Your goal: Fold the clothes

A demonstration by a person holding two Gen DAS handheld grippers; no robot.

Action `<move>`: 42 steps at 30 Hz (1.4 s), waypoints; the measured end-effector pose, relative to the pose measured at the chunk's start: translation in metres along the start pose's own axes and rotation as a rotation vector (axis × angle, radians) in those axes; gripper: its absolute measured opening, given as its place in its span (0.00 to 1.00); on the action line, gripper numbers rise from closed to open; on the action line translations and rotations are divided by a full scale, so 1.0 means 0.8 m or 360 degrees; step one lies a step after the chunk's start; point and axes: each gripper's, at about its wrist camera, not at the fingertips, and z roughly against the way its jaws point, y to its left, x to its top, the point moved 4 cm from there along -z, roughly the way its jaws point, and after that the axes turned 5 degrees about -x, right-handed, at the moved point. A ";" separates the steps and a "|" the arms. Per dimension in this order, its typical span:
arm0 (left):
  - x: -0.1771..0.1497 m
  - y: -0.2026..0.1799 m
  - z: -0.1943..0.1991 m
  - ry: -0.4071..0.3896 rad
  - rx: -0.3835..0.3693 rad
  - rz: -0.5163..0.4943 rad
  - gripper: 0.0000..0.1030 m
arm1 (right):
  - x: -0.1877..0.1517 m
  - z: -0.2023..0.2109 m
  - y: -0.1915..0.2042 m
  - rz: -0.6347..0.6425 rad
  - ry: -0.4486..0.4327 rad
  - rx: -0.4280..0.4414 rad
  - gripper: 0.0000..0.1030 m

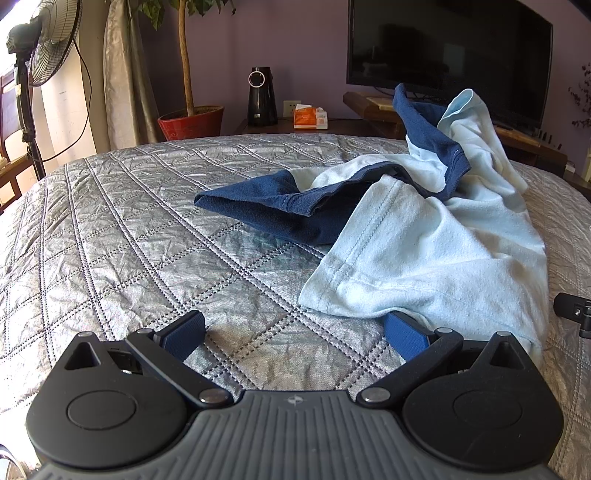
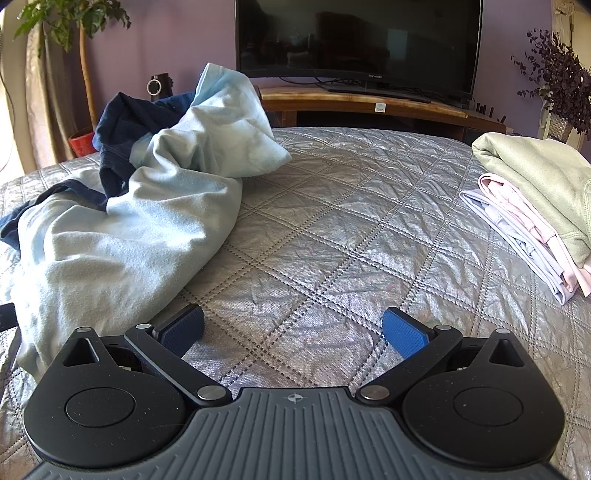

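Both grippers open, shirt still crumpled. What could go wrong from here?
1. The light blue and navy shirt lies bunched with layers overlapping; the left gripper, open at its hem, may pinch several layers.
2. The right gripper is over bare quilt.
3. Dragging rightward might hit the folded stack.

Daylight flooded in from the far left, blowing out the window [image 1: 11,11] beyond the left gripper [image 1: 293,332], while fisheye distortion curved the sharply focused quilted bedspread [image 2: 314,229] at the edges.
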 end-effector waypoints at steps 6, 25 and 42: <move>0.000 0.001 0.001 0.0004 -0.0008 -0.0007 1.00 | 0.000 0.000 0.000 0.0001 -0.0001 0.0000 1.00; 0.016 -0.054 0.172 0.0265 -0.0196 -0.0083 0.99 | 0.000 0.111 -0.025 -0.0070 0.0444 -0.0152 0.99; 0.022 -0.141 0.372 0.0209 -0.0170 -0.0144 0.99 | 0.015 0.387 -0.074 -0.0095 0.0271 -0.0271 1.00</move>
